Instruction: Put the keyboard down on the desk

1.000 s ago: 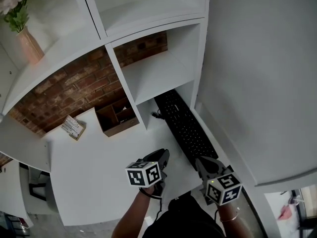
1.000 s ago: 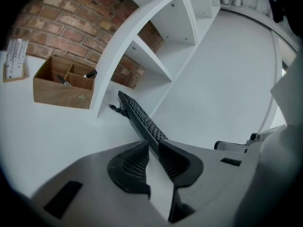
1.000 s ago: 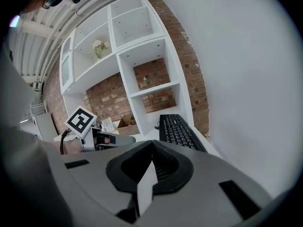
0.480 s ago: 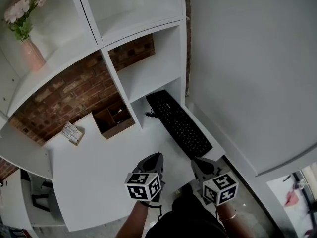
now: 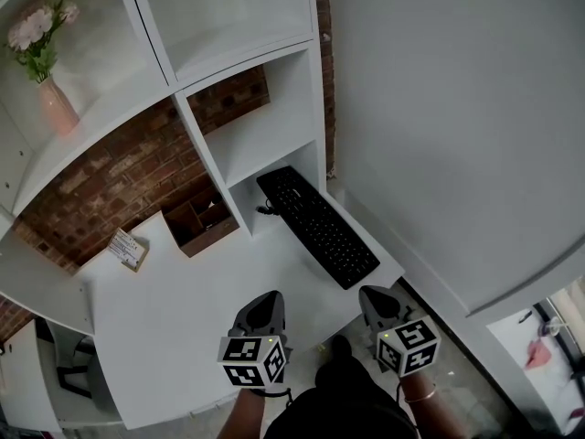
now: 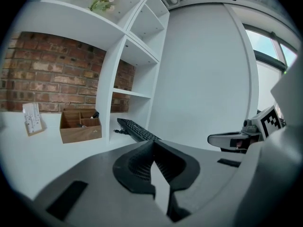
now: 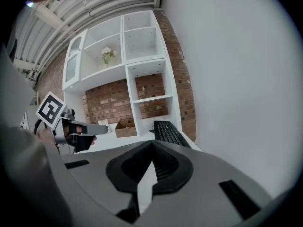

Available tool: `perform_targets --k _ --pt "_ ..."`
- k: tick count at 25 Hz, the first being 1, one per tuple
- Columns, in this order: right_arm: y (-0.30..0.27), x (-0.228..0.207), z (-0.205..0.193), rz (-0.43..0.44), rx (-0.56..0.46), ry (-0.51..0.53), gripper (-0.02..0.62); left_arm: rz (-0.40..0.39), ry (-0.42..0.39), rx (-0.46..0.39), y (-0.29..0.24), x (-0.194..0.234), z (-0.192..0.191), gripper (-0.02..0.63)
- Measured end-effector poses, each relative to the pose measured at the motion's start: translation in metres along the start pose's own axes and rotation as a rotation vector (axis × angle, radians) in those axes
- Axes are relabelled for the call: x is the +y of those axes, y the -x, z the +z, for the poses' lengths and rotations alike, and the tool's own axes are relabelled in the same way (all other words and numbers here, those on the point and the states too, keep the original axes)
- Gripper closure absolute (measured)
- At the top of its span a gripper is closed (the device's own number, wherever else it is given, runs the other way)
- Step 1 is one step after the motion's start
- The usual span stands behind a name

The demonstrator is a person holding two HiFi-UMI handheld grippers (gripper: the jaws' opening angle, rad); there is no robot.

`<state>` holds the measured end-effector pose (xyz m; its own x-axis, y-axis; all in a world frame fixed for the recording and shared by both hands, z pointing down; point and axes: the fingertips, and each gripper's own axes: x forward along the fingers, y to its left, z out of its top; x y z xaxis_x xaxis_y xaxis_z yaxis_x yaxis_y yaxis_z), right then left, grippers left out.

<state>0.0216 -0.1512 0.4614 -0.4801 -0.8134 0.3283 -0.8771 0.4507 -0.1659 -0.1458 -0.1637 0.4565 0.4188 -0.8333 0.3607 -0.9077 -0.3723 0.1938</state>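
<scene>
The black keyboard [image 5: 316,226] lies flat on the right side of the white desk [image 5: 174,327], its far end under the lowest shelf. It also shows in the left gripper view as the keyboard [image 6: 137,129] and in the right gripper view as the keyboard [image 7: 167,132]. My left gripper [image 5: 265,302] hovers over the desk's near edge, well short of it. Its jaws have just closed and hold nothing, as the left gripper [image 6: 152,144] shows. My right gripper [image 5: 374,298] sits off the desk's front right corner. The right gripper [image 7: 152,144] is shut and empty too.
A wooden organiser box [image 5: 199,223] and a small card stand [image 5: 127,247] sit against the brick wall. White shelves rise behind the desk, with a pink vase of flowers [image 5: 50,94] up on the left. A plain wall [image 5: 457,135] bounds the right side.
Both grippers have drawn back from the keyboard toward the desk's near edge. The left gripper's jaws have closed. The keyboard stays flat on the desk.
</scene>
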Motion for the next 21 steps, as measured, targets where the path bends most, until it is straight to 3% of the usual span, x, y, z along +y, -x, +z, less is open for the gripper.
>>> perform_targets --k 21 --pt "0.012 0.018 -0.001 -0.005 -0.019 0.035 0.591 0.01 -0.058 -0.036 0.028 -0.003 0.003 0.597"
